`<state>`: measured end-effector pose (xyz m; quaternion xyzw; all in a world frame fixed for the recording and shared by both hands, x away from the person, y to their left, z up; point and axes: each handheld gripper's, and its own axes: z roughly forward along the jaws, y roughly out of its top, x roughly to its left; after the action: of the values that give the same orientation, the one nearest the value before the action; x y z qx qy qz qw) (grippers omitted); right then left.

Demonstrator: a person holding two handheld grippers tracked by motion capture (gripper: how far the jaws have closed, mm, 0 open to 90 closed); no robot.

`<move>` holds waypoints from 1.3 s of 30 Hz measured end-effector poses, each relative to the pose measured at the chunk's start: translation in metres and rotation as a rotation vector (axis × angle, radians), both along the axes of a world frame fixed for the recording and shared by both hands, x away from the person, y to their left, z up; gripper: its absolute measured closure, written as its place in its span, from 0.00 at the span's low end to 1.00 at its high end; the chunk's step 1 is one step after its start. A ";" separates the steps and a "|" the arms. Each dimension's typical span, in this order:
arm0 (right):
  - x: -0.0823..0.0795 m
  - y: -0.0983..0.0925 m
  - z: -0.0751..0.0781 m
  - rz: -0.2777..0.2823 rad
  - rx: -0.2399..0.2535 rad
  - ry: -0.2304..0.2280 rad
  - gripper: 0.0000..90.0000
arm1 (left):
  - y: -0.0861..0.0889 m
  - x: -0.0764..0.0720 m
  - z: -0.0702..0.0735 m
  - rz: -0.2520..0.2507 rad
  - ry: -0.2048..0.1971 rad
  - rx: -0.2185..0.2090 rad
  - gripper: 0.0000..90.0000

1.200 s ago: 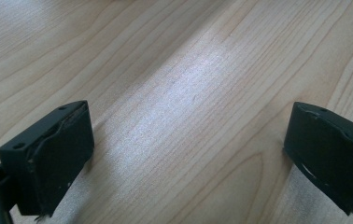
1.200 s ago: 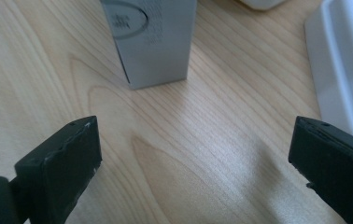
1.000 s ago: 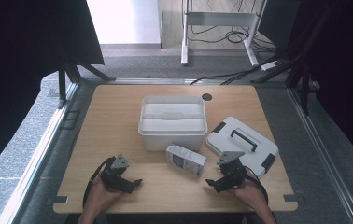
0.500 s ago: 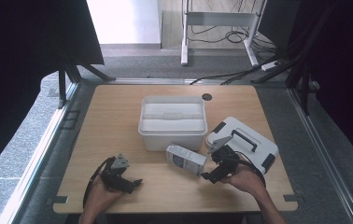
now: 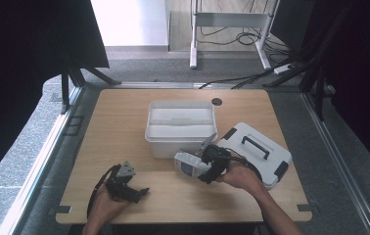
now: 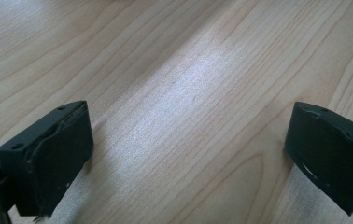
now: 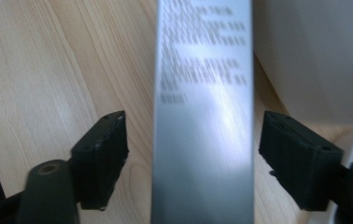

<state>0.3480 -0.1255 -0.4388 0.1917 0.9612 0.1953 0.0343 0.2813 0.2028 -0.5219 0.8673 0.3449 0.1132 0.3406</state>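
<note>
**Closing squarely on the small box**

The small printed box [image 5: 188,165] lies on the wooden table [image 5: 124,122], just in front of the open white storage bin [image 5: 180,128] and beside the bin's lid [image 5: 259,152]. In the right gripper view its silvery printed face [image 7: 202,116] runs up between the two black jaws, which stand apart on either side without touching it. The right gripper [image 5: 208,165] is therefore released and straddling the box, not yet gripping it.

To do this well, I judge the jaws should be kept level with the box's long sides, sunk low enough to catch its flanks rather than its top edge, then closed evenly so it doesn't twist or skid towards the bin wall.

The left gripper [image 5: 133,192] rests near the table's front edge, well apart, jaws spread over bare wood [image 6: 184,121].
</note>
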 end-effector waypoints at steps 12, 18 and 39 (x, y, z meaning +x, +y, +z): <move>0.014 0.033 -0.013 0.039 -0.124 0.016 0.45 | 0.000 0.000 0.000 0.001 0.000 -0.001 0.01; 0.015 0.035 -0.015 0.052 -0.125 0.022 0.59 | 0.000 0.000 0.000 0.002 0.000 -0.002 0.01; -0.047 0.045 0.002 0.153 -0.095 0.035 0.61 | 0.000 0.000 0.000 0.003 0.003 -0.002 0.01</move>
<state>0.3006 -0.0804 -0.4373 0.1194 0.9817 0.1480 0.0113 0.2811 0.2025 -0.5219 0.8666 0.3467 0.1121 0.3409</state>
